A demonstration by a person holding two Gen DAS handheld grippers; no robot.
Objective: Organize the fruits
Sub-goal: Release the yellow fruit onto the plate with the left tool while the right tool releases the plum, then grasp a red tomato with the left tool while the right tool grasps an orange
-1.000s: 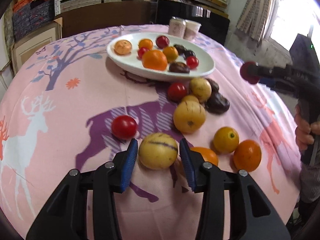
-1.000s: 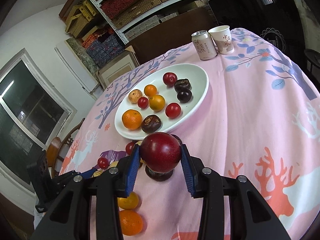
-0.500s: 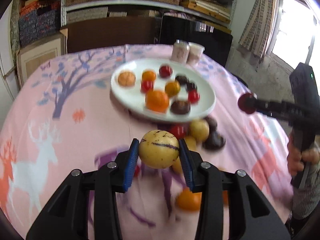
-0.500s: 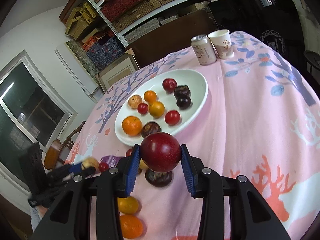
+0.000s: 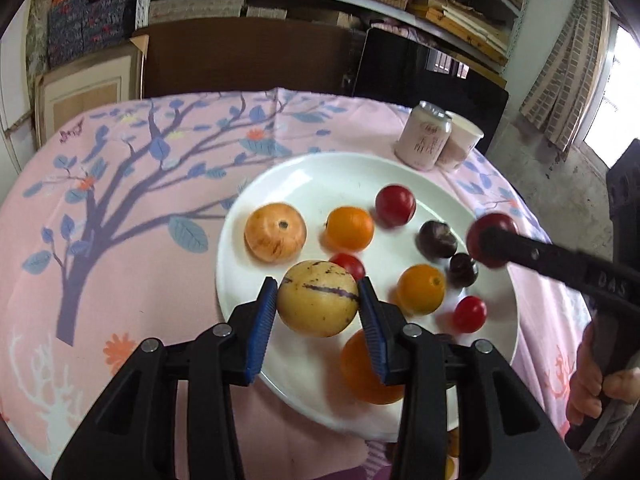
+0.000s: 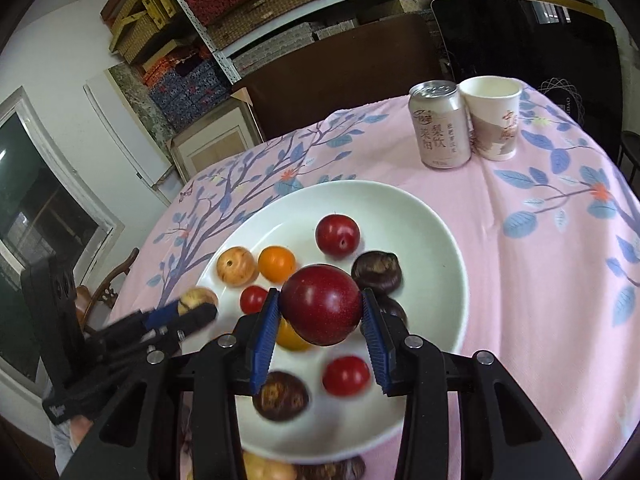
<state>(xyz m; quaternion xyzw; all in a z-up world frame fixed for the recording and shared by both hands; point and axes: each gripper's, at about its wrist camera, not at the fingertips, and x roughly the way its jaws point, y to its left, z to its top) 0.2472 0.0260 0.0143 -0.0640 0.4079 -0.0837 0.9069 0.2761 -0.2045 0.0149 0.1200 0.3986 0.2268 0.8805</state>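
My left gripper [image 5: 318, 314] is shut on a yellow fruit with purple streaks [image 5: 317, 298] and holds it above the near left part of the white plate [image 5: 304, 184]. My right gripper [image 6: 320, 318] is shut on a dark red plum [image 6: 321, 310] and holds it above the middle of the plate [image 6: 400, 204]. The plate holds several fruits: oranges, red plums, small tomatoes and dark brown fruits. The right gripper also shows in the left wrist view [image 5: 490, 242], over the plate's right side. The left gripper shows in the right wrist view [image 6: 192, 310] at the plate's left rim.
A pink drink can [image 6: 440, 126] and a paper cup [image 6: 494, 116] stand behind the plate on the pink tablecloth [image 6: 540, 240]. A few fruits lie on the cloth at the plate's near rim [image 6: 264, 470]. Shelves and a dark chair stand beyond the table.
My left gripper lifted the yellow fruit off the cloth and carried it forward over the plate. My right gripper moved forward with the plum, from before the plate to above it.
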